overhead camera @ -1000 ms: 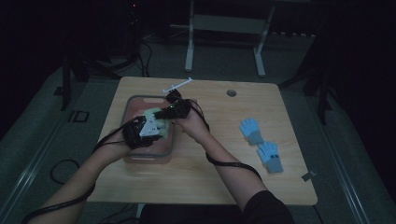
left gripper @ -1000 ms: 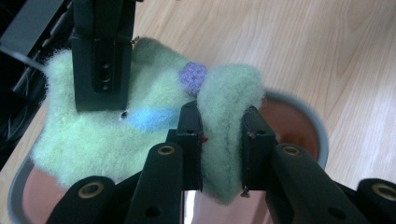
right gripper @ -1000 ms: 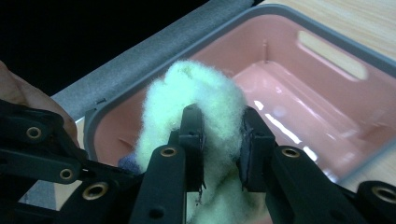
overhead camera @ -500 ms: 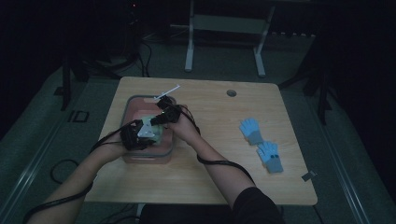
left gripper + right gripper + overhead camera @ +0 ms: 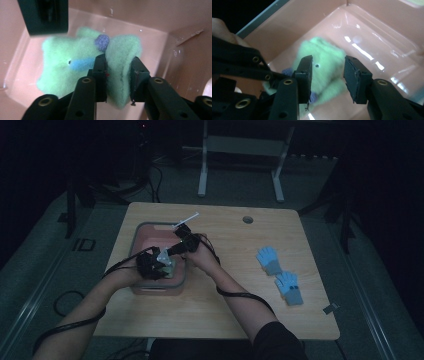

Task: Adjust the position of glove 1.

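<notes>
**Green fuzzy glove clamped over a pink tub**

A green fuzzy glove (image 5: 82,67) with a purple fingertip and a blue one hangs inside a pink tub (image 5: 160,37). In the left gripper view a fold of it sits squeezed between the two black jaws of the left hand-held gripper (image 5: 118,75), which are clamped on the fabric; the rest of the glove spreads away beyond and to the left of those jaws, above the tub's glossy floor. At the top left of that view a dark block, one jaw of the other tool, hangs just over the glove.

In the right gripper view the same glove (image 5: 324,62), blurred, lies straight ahead of the right hand-held gripper (image 5: 328,72), whose jaws stand apart with the green fabric showing in the gap between them; whether they touch it I cannot tell. The left tool's black frame crosses just to the left of these jaws, with part of a hand behind it.

From the high view both tools meet over the tub (image 5: 150,227), the left hand-held gripper (image 5: 165,265) at its nearer part and the right hand-held gripper (image 5: 176,242) just beyond it, with a pale green patch between them. Both forearms reach in from the bottom edge, a cable trailing from each. The tub rests on the left part of the wooden tabletop (image 5: 235,305). Well off to the right of the right tool lie two blue gloves (image 5: 280,274), close to one another
</notes>
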A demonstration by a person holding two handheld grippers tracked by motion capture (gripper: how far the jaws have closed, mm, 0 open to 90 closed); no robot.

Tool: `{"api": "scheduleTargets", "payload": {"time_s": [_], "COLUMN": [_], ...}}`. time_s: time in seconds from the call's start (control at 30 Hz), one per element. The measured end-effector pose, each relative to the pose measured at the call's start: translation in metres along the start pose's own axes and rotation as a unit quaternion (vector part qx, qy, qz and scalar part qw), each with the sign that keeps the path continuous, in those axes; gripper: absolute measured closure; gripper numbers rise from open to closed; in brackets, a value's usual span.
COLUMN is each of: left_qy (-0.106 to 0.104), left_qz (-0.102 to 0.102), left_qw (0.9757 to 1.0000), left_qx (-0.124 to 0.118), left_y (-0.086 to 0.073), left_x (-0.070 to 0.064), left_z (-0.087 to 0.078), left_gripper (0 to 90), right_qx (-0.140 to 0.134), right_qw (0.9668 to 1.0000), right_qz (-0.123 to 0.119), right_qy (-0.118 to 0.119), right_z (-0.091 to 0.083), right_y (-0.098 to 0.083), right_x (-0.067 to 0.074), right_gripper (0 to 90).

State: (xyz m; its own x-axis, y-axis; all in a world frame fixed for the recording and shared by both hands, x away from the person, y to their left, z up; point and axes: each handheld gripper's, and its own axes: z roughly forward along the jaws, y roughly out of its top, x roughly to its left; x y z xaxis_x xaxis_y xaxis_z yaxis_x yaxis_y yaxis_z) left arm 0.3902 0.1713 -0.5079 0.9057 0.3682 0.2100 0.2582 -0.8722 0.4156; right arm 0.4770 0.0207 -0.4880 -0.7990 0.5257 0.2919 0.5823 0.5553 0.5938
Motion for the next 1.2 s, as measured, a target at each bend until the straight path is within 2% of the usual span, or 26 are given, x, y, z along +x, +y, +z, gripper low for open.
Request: {"api": "scheduleTargets", "payload": {"time_s": [0.07, 0.13, 0.2, 0.3, 0.43, 0.5, 0.6, 0.7, 0.87, 1.0, 1.07, 1.13, 1.2], "left_qy": [-0.001, -0.007, -0.003, 0.015, 0.038, 0.044, 0.045, 0.035, 0.033, 0.013, 0.008, 0.002, 0.001], "left_qz": [-0.004, -0.014, -0.027, -0.047, -0.062, -0.066, -0.074, -0.081, -0.075, -0.069, -0.067, -0.064, -0.06], "left_qw": [1.0, 0.9999, 0.9996, 0.9988, 0.9968, 0.9959, 0.9937, 0.9917, 0.9904, 0.9898, 0.9896, 0.9899, 0.9912], "left_qx": [0.009, 0.007, 0.003, -0.006, -0.034, -0.044, -0.071, -0.094, -0.112, -0.124, -0.126, -0.126, -0.118], "left_y": [0.001, 0.001, 0.001, 0.001, 0.003, 0.006, 0.012, 0.02, 0.036, 0.048, 0.055, 0.061, 0.066], "left_x": [0.0, 0.0, 0.001, 0.001, 0.001, 0.001, -0.003, -0.007, -0.019, -0.027, -0.03, -0.034, -0.037], "left_z": [0.001, 0.001, -0.001, -0.008, -0.022, -0.029, -0.04, -0.046, -0.049, -0.046, -0.044, -0.041, -0.037], "left_gripper": [64.0, 55.5, 45.3, 37.5, 37.6, 37.6, 38.2, 38.3, 38.2, 37.5, 35.4, 32.1, 27.5], "right_qx": [-0.002, -0.004, -0.009, -0.022, -0.045, -0.051, -0.062, -0.072, -0.077, -0.087, -0.095, -0.103, -0.107], "right_qw": [1.0, 0.9999, 0.9998, 0.9995, 0.998, 0.9976, 0.9966, 0.9959, 0.9962, 0.9958, 0.9953, 0.9947, 0.994], "right_qz": [-0.001, -0.004, -0.011, -0.018, -0.032, -0.037, -0.046, -0.05, -0.041, -0.029, -0.016, -0.004, 0.002], "right_qy": [0.003, 0.011, 0.013, 0.017, 0.032, 0.03, 0.028, 0.021, 0.004, -0.007, -0.009, -0.009, -0.019], "right_z": [-0.004, -0.009, -0.015, -0.029, -0.05, -0.06, -0.073, -0.086, -0.102, -0.116, -0.123, -0.13, -0.137], "right_y": [-0.005, -0.009, -0.012, -0.016, -0.022, -0.026, -0.033, -0.042, -0.058, -0.071, -0.077, -0.083, -0.089], "right_x": [-0.003, -0.004, -0.003, 0.0, 0.005, 0.007, 0.009, 0.007, -0.003, -0.014, -0.02, -0.025, -0.03], "right_gripper": [56.3, 55.2, 54.5, 54.0, 53.8, 52.9, 51.5, 50.6, 45.3, 39.1, 34.9, 29.5, 26.6]}}
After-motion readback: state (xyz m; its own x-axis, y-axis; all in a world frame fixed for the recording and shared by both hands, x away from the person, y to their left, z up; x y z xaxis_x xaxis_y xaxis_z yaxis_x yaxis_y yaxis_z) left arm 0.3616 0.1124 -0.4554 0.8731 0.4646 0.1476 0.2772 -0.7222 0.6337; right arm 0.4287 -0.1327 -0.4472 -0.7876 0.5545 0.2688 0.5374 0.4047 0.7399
